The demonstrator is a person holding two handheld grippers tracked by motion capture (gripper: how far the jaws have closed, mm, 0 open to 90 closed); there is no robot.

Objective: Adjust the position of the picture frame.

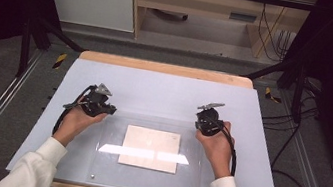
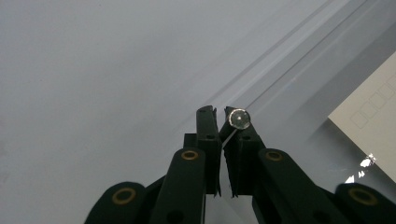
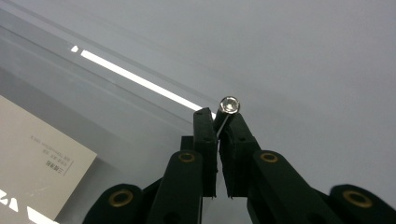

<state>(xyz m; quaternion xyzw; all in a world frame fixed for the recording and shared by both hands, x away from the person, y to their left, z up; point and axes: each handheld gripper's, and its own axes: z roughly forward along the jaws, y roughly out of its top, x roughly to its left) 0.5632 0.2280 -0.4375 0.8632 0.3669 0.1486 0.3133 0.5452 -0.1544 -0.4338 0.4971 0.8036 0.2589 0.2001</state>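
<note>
Beige card (image 1: 151, 148) under clear sheet (image 1: 106, 170), small print unreadable, barcode-like mark

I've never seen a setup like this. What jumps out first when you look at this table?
Two hand-held grippers stand out: the left gripper and right gripper, each at a far corner of a clear acrylic sheet on the pale table mat. Under the sheet's middle lies a beige card. Both grippers' jaws are shut, tips at the round metal studs at the sheet's corners.
</note>
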